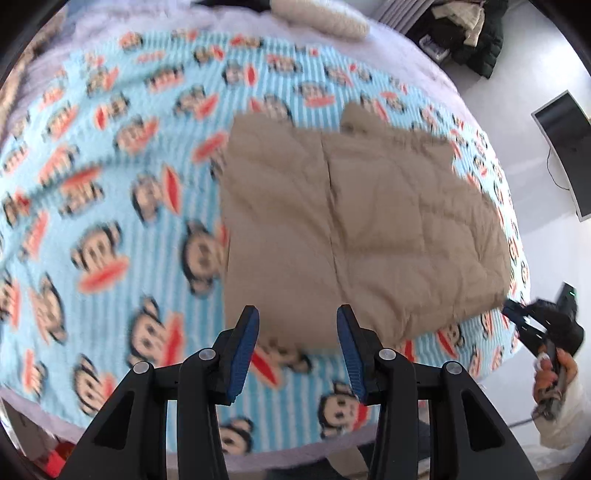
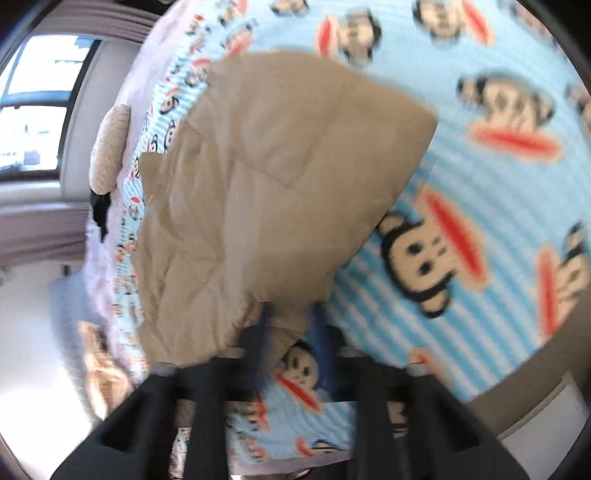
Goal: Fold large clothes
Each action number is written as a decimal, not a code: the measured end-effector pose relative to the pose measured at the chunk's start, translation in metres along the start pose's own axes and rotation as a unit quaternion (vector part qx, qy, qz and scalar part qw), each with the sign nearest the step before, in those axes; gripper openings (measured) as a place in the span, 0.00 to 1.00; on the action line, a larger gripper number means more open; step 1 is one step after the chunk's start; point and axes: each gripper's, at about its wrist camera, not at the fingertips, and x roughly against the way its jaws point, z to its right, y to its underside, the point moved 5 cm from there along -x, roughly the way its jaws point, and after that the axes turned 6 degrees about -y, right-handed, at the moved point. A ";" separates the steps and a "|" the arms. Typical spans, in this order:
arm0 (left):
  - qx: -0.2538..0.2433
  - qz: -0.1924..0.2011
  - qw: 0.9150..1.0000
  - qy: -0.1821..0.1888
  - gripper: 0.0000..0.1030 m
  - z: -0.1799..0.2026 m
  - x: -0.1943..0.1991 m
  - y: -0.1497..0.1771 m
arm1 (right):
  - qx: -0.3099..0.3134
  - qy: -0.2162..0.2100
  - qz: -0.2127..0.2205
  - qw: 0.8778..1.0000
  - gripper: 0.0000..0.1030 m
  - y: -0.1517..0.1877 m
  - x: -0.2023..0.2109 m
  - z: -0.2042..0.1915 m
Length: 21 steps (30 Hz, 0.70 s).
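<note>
A tan quilted garment [image 1: 369, 221] lies folded into a rough rectangle on the bed's blue monkey-print blanket [image 1: 110, 184]. My left gripper [image 1: 297, 314] hovers open over the garment's near edge, with nothing between its blue pads. At the garment's right corner a hand [image 1: 554, 373] holds my right gripper [image 1: 511, 314]. In the blurred right wrist view the right gripper [image 2: 291, 325] has its fingers close together at a corner of the garment [image 2: 258, 184]. The blur hides whether they pinch the cloth. The blanket [image 2: 480, 184] spreads to the right.
A cream pillow [image 1: 325, 18] lies at the head of the bed and also shows as the pillow [image 2: 110, 147] near a window [image 2: 33, 110]. Dark clothes [image 1: 476, 29] are piled beyond the bed. A dark screen [image 1: 569, 147] stands on the white floor to the right.
</note>
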 end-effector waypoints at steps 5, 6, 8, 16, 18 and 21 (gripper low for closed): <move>-0.017 0.037 0.999 -0.012 0.44 0.020 -0.008 -0.056 | 0.109 0.030 0.050 0.992 0.13 -0.021 0.015 -0.058; -0.021 0.042 0.999 -0.022 0.44 0.026 -0.017 -0.068 | 0.127 0.036 0.044 0.990 0.13 -0.029 0.007 -0.071; -0.019 0.044 0.998 -0.043 0.44 0.038 -0.040 -0.090 | 0.144 0.053 0.032 0.988 0.13 -0.046 -0.020 -0.102; 0.014 0.001 0.992 -0.126 0.44 0.038 -0.140 -0.124 | 0.259 0.108 -0.008 0.960 0.13 -0.091 -0.098 -0.130; 0.030 -0.009 0.991 -0.133 0.44 0.031 -0.160 -0.128 | 0.271 0.134 -0.012 0.953 0.13 -0.110 -0.114 -0.124; 0.036 -0.013 0.989 -0.141 0.44 0.031 -0.176 -0.137 | 0.265 0.140 -0.028 0.954 0.08 -0.128 -0.135 -0.107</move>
